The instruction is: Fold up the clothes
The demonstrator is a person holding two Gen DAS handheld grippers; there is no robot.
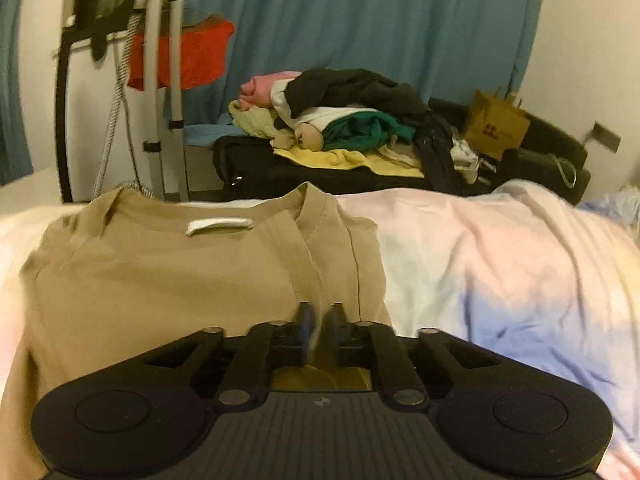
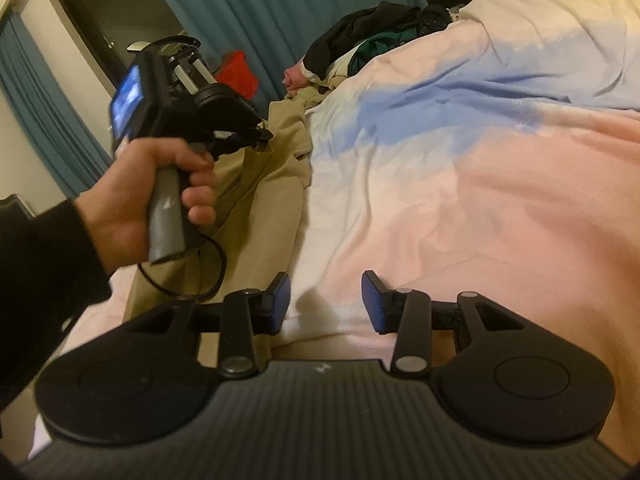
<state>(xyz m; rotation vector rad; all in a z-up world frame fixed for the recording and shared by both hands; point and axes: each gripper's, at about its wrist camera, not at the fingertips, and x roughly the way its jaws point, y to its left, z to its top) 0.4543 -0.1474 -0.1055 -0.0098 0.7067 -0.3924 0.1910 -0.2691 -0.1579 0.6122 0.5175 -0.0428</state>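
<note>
Tan shirt (image 1: 192,280) spread flat on the pastel duvet (image 1: 500,272), collar and white neck label (image 1: 219,225) at its far edge; in the right wrist view, bunched along the duvet's left side (image 2: 264,184). Left gripper (image 1: 320,316) over the shirt's near right part, jaws pinched together on a fold of tan cloth; left hand (image 2: 160,188) wrapped round its grey handle. Right gripper (image 2: 325,300) just right of the shirt, low over bare duvet, blue pads (image 2: 370,300) spread wide, holding nothing. Beyond the shirt, heaped laundry (image 1: 352,116) on a black case (image 1: 304,172), before a teal curtain (image 1: 360,20).
</note>
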